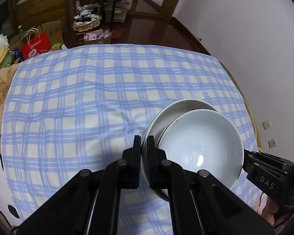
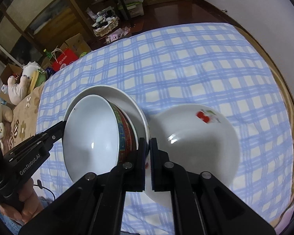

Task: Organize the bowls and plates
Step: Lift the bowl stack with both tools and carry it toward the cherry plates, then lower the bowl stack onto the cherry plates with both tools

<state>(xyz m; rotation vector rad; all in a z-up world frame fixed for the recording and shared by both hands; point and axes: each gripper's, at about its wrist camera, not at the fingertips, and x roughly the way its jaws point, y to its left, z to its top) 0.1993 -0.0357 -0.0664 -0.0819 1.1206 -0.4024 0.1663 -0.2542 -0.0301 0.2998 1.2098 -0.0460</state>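
Blue-and-cream plaid cloth; white plate; bowl white inside, red-and-teal patterned outside; white dish with red cherries.

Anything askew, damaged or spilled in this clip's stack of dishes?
Yes: the bowl sits off-centre in the plate, crowded toward the left gripper side. Both grippers clamp opposite rims; the right gripper also shows a cherry-print plate beside it. No cracks or spills visible.
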